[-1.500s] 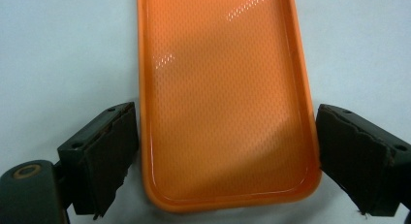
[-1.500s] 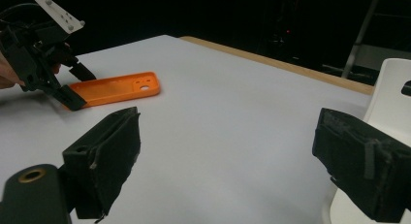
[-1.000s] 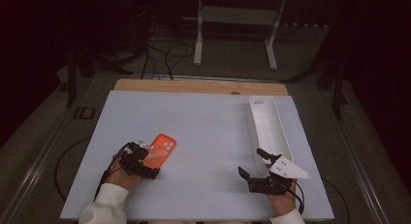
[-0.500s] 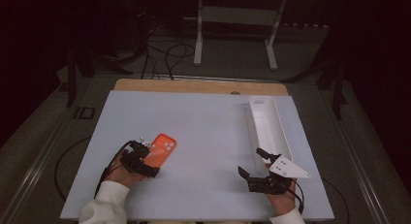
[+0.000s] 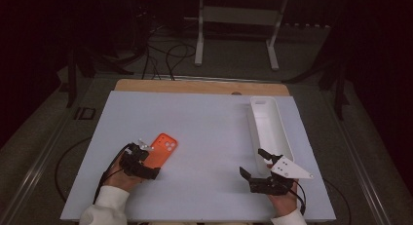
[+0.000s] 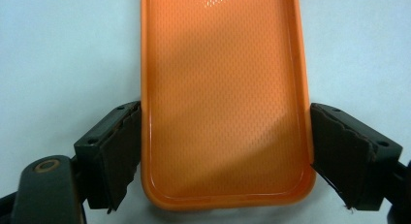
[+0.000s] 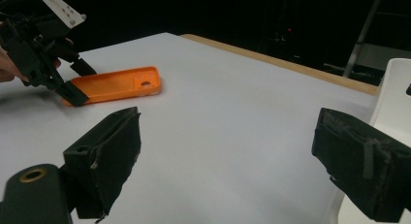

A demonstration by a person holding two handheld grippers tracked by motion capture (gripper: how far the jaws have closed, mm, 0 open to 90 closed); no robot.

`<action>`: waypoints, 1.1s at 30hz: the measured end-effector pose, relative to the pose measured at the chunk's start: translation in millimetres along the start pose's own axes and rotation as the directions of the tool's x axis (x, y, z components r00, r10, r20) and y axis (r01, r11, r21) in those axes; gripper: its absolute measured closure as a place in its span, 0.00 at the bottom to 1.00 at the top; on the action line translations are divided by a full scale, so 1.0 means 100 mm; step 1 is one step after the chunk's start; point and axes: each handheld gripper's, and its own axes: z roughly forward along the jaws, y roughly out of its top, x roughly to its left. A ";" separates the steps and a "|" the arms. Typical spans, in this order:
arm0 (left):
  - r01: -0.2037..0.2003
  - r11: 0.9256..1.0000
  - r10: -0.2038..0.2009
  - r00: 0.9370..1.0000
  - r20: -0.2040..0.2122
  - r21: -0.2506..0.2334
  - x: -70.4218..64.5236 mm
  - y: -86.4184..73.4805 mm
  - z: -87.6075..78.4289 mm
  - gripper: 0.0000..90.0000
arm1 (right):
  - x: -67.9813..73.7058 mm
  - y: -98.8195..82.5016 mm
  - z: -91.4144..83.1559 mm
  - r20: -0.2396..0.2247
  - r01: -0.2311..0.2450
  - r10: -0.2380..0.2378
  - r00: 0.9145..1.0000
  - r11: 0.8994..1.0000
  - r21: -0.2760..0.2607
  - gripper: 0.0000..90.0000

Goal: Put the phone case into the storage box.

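Closing on the case: the left gripper (image 5: 146,162) straddles the near short end of the orange phone case (image 5: 159,148), so the step in hand looks like the grasp before a lift.
Left jaws: they have just been closing, with the case between them; in the left gripper view the left pad (image 6: 127,146) lies against the case's long edge, while the right pad (image 6: 339,146) sits at or just off the other edge. Whether they press yet cannot be told, so I judge the grip not yet made.
Case relative to left gripper: its bottom end (image 6: 225,136) lies square between the jaws, open side up, flat on the white table (image 5: 209,132), with its length running straight ahead of the gripper and the camera cut-out at the far end.
Right gripper (image 5: 255,164): jaws spread wide with nothing between them, held just above the table.
Case relative to right gripper: well off to its left and ahead, as the right gripper view shows (image 7: 114,86).
White tray (image 5: 272,132): just ahead of the right gripper, on its right.
Next move: probably a little more closing until both pads bite the long edges, kept centred so the thin shell does not twist or pop out, then a level lift.
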 end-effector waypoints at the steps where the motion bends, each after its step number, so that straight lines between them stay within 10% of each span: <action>1: 0.002 1.000 -0.002 1.000 -0.002 -0.007 0.00 0.00 -0.01 0.18 | 0.00 0.00 0.00 0.000 -0.002 0.002 1.000 1.000 0.001 0.11; 33: 0.001 0.984 -0.007 1.000 -0.031 -0.179 -0.11 0.01 -0.22 0.18 | 0.00 0.02 0.03 0.006 -0.015 0.015 1.000 1.000 0.014 0.11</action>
